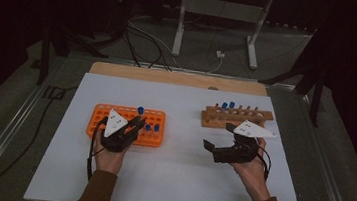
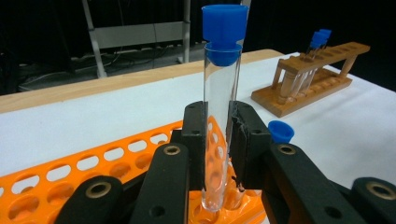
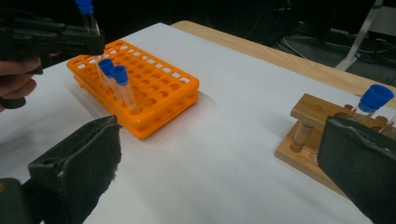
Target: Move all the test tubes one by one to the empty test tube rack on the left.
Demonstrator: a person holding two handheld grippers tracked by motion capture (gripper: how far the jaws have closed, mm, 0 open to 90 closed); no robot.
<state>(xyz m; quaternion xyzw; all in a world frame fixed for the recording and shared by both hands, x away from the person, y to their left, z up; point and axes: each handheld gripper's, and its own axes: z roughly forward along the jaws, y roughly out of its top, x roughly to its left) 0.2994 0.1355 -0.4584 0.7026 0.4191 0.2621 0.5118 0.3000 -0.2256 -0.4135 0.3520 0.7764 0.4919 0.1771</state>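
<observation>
Standing upright between the pads of the left gripper point(image 2: 218, 140), the test tube point(image 2: 218, 126) was clamped at mid-length, its foot in a hole of the orange rack point(image 1: 126, 123) on the left of the white table point(image 1: 174, 170). It was a clear glass tube, seemingly empty, with a blue cap point(image 2: 225, 32) well above the jaws. The right gripper point(image 1: 218, 144) hovered wide and empty near the wooden rack point(image 1: 237, 118) on the right.
</observation>
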